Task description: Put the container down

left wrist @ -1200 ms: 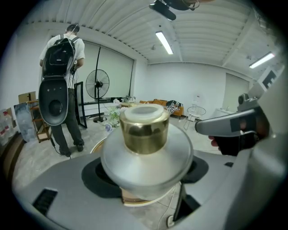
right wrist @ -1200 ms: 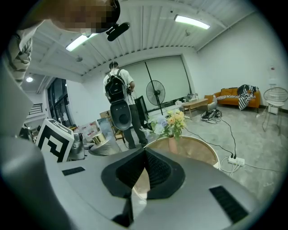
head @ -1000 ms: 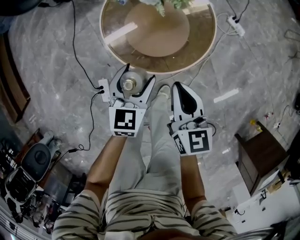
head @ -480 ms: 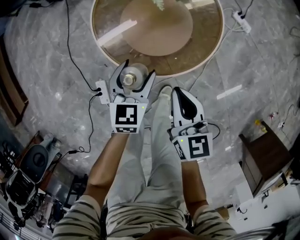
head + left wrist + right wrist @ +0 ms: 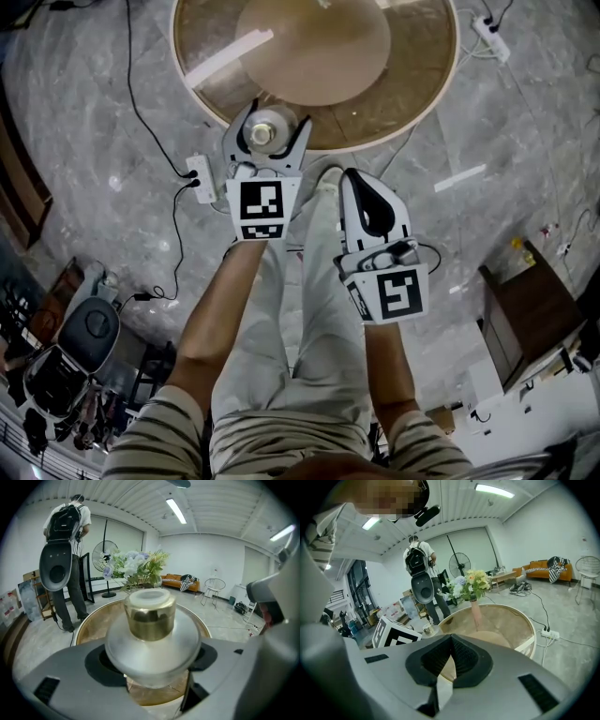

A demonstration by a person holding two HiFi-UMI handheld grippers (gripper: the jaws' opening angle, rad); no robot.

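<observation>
— Which step is in hand?

— The carry is judged to be almost over; the put-down itself is not yet made. The container [image 5: 151, 634] is gripped between the jaws of the left tongs [image 5: 277, 122]. It is clamped at its frosted, bowl-shaped body, and its gold collar and pale cap stand upright above the jaws.

— Where can it be set?

— A round table [image 5: 412, 84] lies just ahead of and below the left tongs, with its near rim seen under the jaw tips. Flowers [image 5: 138, 566] are seen further ahead, well apart from the container.

— What is called for next?

— The left tongs would have to be carried a little further over the tabletop and lowered until the base is borne. Only then should the jaws be spread.

— How are the arms held?

— The left forearm is stretched forward, with the marker cube turned upward. The right tongs [image 5: 354, 180] are held further back, beside the left and over the legs. Their jaws are pressed together with nothing between them.
</observation>
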